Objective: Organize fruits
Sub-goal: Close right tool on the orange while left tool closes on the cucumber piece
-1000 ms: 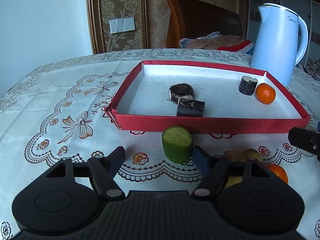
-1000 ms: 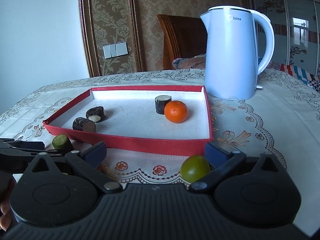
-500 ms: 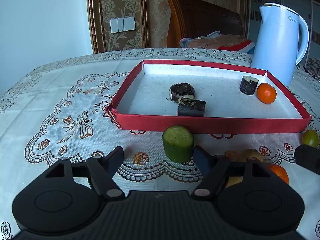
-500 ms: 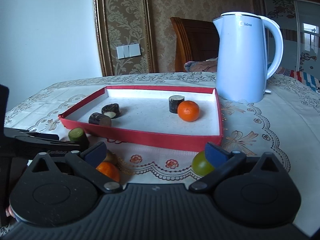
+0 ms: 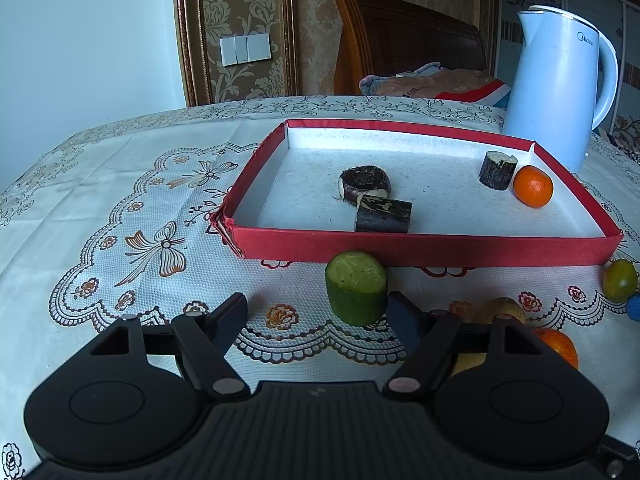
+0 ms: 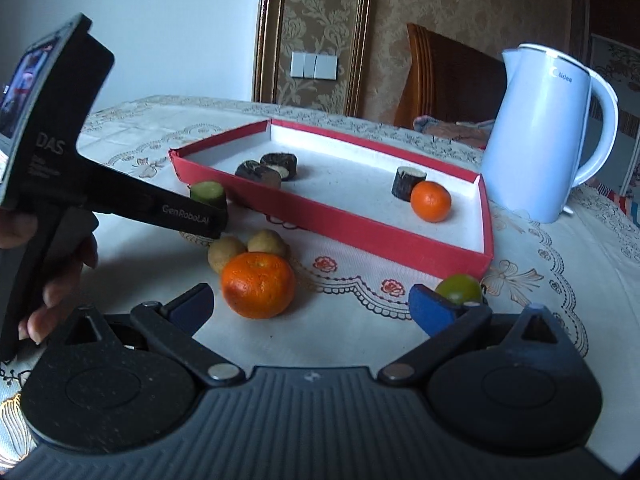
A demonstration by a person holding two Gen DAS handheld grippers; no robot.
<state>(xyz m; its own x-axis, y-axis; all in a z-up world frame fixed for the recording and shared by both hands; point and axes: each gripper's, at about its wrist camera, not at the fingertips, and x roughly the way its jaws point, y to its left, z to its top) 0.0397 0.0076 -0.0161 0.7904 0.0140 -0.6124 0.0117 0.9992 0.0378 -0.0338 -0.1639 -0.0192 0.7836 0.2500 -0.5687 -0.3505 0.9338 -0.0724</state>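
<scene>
Facing nearer orange (image 6: 259,285) now, right gripper (image 6: 312,306) jaws narrowing, empty.

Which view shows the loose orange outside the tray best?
The right wrist view: the loose orange lies whole between the right gripper's open fingers. In the left wrist view only a sliver shows behind the gripper body.

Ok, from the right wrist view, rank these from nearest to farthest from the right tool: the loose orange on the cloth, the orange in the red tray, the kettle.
1. Loose orange: on the cloth just ahead of the right tool, left of centre.
2. Tray orange: inside the red tray, near its right end.
3. Kettle: behind the tray, far right.
</scene>
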